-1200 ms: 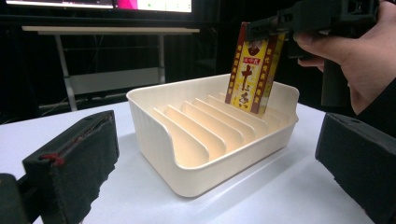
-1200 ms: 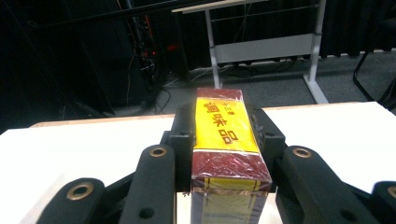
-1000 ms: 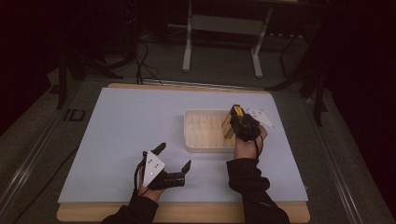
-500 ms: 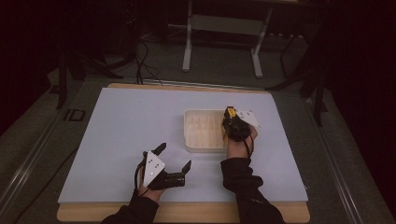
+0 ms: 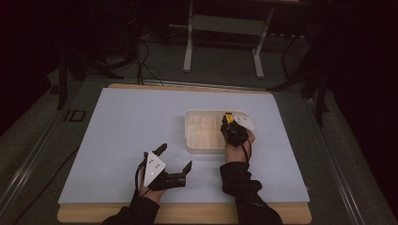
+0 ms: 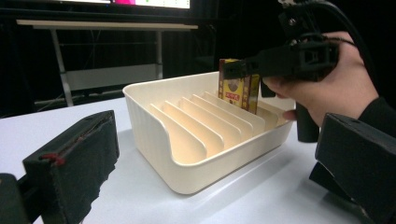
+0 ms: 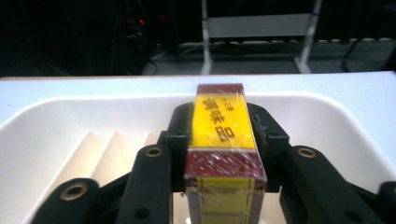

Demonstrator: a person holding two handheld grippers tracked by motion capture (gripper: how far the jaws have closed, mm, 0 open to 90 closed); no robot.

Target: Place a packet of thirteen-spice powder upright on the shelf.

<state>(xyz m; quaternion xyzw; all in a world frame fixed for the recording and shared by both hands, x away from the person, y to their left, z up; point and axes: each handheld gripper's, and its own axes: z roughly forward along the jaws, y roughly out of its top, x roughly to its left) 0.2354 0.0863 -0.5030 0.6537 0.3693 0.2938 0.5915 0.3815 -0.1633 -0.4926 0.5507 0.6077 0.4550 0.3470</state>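
A cream plastic tray with upright divider fins is sitting on a white-covered table; everything here is placed relative to that tray. The right gripper is hanging over the tray's right end, its fingers clamped on the two broad faces of a small yellow and dark red box wrapped in clear film. In the left gripper view the box is standing upright above the slots at the tray's far end, its lower edge hidden behind the fins, so whether it is touching the tray floor cannot be told. The left gripper is resting on the table near the tray's front left corner, fingers spread apart and holding nothing.

The box looks light and stiff, like thin card, though the glossy film is probably making it slippery. Gripping the broad flat sides near the middle seems soundest. The printed lettering is too blurred to read, and the room beyond the table is lying in darkness.
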